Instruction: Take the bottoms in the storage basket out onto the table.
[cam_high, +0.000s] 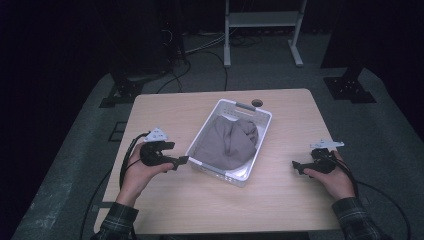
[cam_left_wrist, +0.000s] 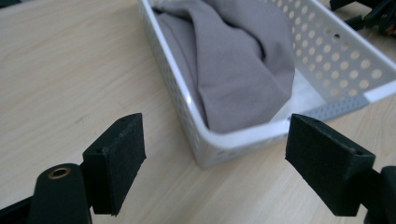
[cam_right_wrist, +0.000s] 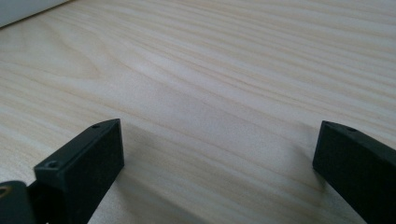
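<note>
Both claws stand released: left claw (cam_left_wrist: 212, 163) faces the white perforated plastic basket (cam_left_wrist: 243, 137) holding crumpled grey cloth (cam_left_wrist: 233, 65); a careless reach risks shoving it; right claw (cam_right_wrist: 217, 172) idles over the pale wooden surface (cam_right_wrist: 210, 70).

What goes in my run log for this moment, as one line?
left gripper: open, near basket corner | right gripper: open, over bare table | grey cloth: in basket

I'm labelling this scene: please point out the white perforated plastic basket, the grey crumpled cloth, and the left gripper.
White perforated plastic basket (cam_left_wrist: 233, 140): left gripper view, near rim.
Grey crumpled cloth (cam_high: 230, 142): high view, middle of the folds.
Left gripper (cam_left_wrist: 215, 163): left gripper view, midway between its open fingertips.
</note>
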